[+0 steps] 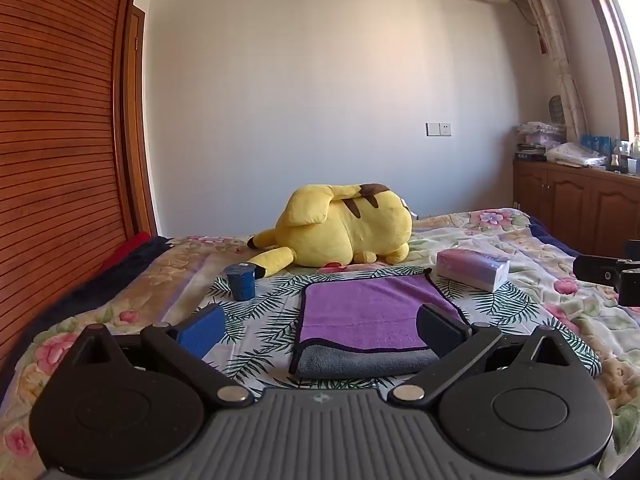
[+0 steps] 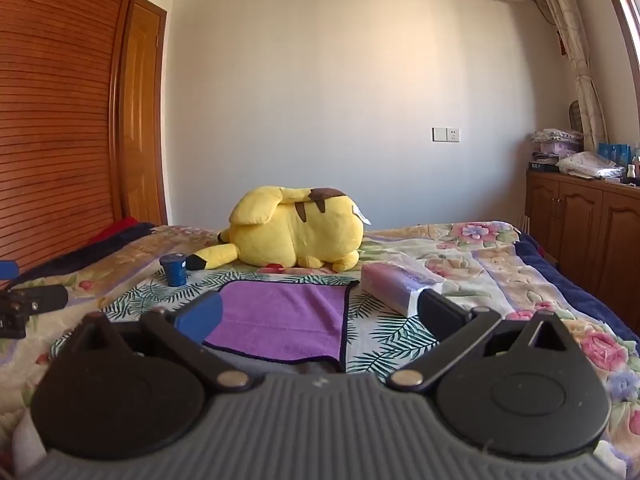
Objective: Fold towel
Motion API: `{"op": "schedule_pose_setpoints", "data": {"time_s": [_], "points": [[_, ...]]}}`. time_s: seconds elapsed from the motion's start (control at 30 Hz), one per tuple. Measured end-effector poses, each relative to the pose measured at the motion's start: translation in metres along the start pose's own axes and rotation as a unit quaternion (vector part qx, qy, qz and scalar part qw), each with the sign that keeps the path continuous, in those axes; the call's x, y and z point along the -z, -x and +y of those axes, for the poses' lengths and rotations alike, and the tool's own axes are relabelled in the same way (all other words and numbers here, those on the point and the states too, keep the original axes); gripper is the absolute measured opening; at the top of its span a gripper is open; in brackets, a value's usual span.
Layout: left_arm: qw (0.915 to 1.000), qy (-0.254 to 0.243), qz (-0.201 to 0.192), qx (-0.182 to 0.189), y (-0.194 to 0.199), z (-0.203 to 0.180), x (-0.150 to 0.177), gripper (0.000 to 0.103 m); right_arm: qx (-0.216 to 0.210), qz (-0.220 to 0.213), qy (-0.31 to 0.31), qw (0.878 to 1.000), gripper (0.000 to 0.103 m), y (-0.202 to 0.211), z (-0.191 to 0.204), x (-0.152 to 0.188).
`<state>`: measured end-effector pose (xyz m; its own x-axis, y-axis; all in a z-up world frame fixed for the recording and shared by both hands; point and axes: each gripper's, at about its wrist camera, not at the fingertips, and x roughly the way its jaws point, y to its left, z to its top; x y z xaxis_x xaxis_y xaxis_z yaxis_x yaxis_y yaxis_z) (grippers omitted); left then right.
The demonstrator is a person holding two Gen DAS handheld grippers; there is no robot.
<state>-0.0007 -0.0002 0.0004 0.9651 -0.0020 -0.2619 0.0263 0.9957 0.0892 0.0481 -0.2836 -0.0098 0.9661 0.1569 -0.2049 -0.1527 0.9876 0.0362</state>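
Observation:
A purple towel [image 1: 368,312] with a grey underside and dark trim lies folded on the bed, its grey layer showing along the near edge. My left gripper [image 1: 320,328] is open and empty, held above the bed just short of the towel's near edge. The towel also shows in the right wrist view [image 2: 284,320]. My right gripper [image 2: 320,316] is open and empty, with the towel's right part between its fingers. The right gripper's body shows at the right edge of the left wrist view [image 1: 612,274].
A big yellow plush [image 1: 344,232] lies behind the towel. A blue cup [image 1: 241,281] stands at the towel's far left. A tissue pack [image 1: 472,270] lies at its far right. A wooden wardrobe [image 1: 60,140] is on the left, a cabinet [image 1: 580,208] on the right.

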Motion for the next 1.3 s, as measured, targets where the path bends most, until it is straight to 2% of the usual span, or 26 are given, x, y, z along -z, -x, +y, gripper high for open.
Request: {"op": "schedule_pose_setpoints", "data": {"time_s": [1.3], "points": [[1.0000,-0.002,-0.001,-0.001,0.0002,0.0062,-0.0037,0.087,0.002,0.000,0.006,1.000,0.103,-0.0006,0.0013,0.0005]]}}
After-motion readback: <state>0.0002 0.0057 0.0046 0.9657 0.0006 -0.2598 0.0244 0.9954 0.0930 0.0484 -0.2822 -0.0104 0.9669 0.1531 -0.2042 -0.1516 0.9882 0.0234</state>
